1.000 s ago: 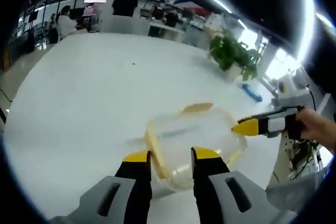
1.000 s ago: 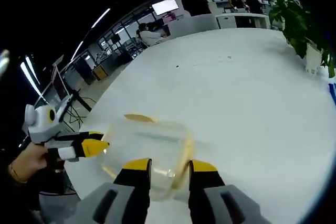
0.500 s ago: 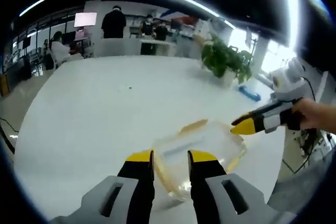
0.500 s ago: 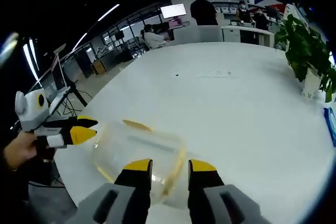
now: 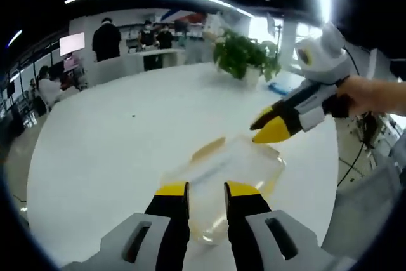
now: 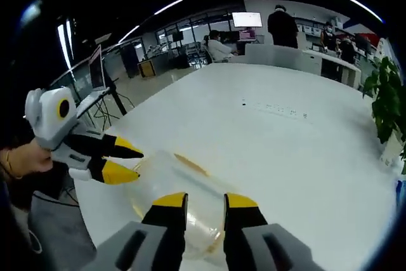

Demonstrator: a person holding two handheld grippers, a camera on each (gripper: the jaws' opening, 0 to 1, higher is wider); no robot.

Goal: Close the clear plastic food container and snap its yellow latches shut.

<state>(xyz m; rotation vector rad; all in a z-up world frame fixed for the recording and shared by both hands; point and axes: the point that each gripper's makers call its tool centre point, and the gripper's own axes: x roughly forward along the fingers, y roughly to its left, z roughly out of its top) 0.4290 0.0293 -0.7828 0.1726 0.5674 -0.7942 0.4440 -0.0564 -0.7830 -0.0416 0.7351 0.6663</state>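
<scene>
A clear plastic food container (image 5: 228,169) with yellow latches lies on the white table (image 5: 114,138), just beyond my left gripper (image 5: 206,190). That gripper's jaws stand a little apart with nothing between them. One yellow latch (image 5: 208,148) sticks out at the container's far side. My right gripper (image 5: 274,128) comes in from the right, its tips over the container's far right corner, held by a hand (image 5: 377,93). In the right gripper view the container (image 6: 184,182) sits past my right gripper (image 6: 204,201), and my left gripper (image 6: 120,162) hovers open at its left edge.
A potted plant (image 5: 244,55) and a blue object (image 5: 279,87) stand at the table's far right. People (image 5: 106,37) and desks fill the room behind. A cable strip (image 6: 279,109) lies mid-table. The table edge runs close beside the container.
Both views have tilted and risen. The right gripper has come closer and higher over the container's corner. Both pairs of jaws have narrowed slightly. The container has stayed put.
</scene>
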